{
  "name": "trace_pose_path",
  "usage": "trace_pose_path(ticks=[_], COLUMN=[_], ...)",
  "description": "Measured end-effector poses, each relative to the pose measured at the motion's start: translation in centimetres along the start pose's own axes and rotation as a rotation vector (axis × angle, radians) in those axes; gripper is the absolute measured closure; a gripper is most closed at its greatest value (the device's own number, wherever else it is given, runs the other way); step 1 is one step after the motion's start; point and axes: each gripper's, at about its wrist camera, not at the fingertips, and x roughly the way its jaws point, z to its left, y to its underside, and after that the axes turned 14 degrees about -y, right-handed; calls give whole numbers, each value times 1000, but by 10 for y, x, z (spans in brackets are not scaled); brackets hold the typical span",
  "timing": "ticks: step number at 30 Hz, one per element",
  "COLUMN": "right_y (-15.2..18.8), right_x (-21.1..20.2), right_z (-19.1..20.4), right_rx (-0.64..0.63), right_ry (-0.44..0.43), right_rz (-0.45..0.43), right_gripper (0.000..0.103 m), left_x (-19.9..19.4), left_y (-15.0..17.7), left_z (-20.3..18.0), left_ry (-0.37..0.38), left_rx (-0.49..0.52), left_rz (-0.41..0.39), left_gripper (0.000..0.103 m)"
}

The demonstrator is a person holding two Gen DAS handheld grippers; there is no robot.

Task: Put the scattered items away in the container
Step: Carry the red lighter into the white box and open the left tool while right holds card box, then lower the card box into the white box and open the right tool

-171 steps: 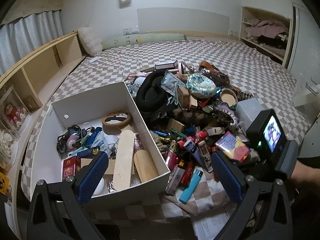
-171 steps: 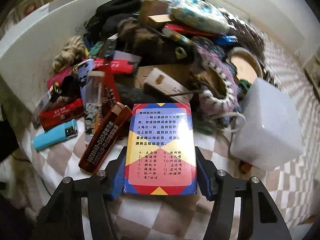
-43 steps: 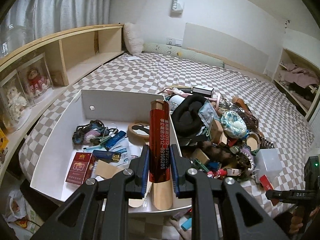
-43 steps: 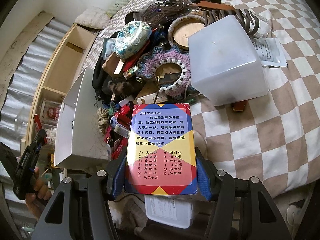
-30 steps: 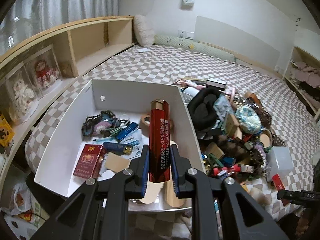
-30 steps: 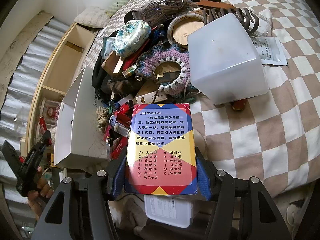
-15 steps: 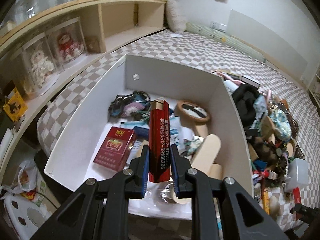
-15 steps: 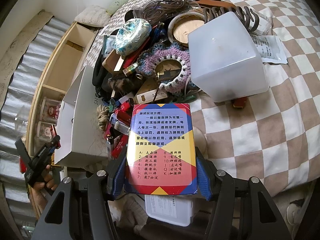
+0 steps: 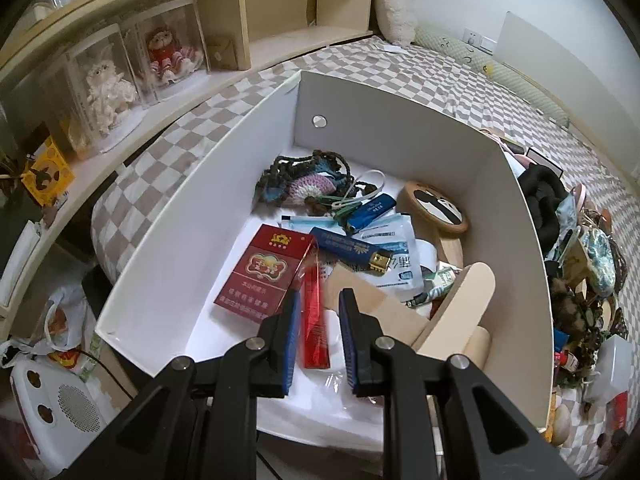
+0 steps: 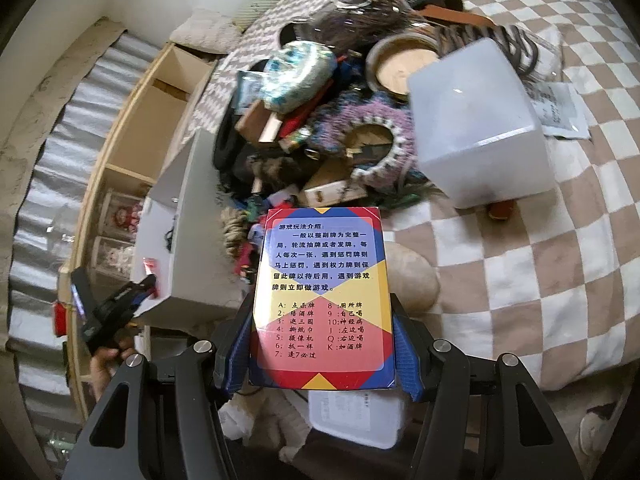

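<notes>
One white cardboard box (image 9: pixel 192 216), open-topped, standing on the checked bedspread (image 9: pixel 440 80). One left gripper (image 9: pixel 319 326) above the near end of the box, fingers parted; one red lighter (image 9: pixel 314 312) between them, blurred, with gaps on both sides, so no grip on it is visible. Inside the box: one red cigarette pack (image 9: pixel 264 272) lying flat at the near left; one dark blue lighter with a gold cap (image 9: pixel 352 250) lying across two clear sachets (image 9: pixel 394 248); one smaller blue lighter (image 9: pixel 370 210); one crocheted pouch with a braided cord (image 9: pixel 304 184) toward the far wall; one round wooden mirror with a panda face (image 9: pixel 436 208); one pale wooden paddle (image 9: pixel 460 312) leaning against the right wall. One right gripper (image 10: pixel 322 354) clamped on one card-game box (image 10: pixel 322 296), printed in red, blue and yellow, held clear above the bedspread. Beyond it, one heap of scattered items, among them one frosted white plastic cube (image 10: pixel 476 120), one purple crocheted ring (image 10: pixel 376 136), one blue patterned pouch (image 10: pixel 298 70) and one round wooden tin (image 10: pixel 400 66). Two doll display cases (image 9: pixel 136 68) on the wooden shelf beside the bed.
</notes>
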Motion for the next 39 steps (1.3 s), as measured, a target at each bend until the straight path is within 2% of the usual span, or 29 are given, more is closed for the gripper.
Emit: trace_pose_path(ticks=[7,11,16,19,31,39], right_y=[-11,-21,-31,-35,-20,-16], right_x=[6,13,28,44,131,182], right_z=[36,52,73,89,161,181], right_rx=[-94,-132,-164,-188,-300,-324], right_ry=[-1,8,14,10,-67,-42], right_rz=[-11,-15,-12,1,119,172], right_gripper=[42,42,42,42,42,42], left_x=[-2,-6,-14,-17,-16,-18], left_y=[3,5,7,8,13,14], left_z=[-1,0,4,8,18,20], left_ry=[5,18,22,29,34,41], left_rx=[16,27,43,47,66,76], left_rz=[6,-1,-29,-41,-62,-79], left_gripper=[81,60,58,48,48,48])
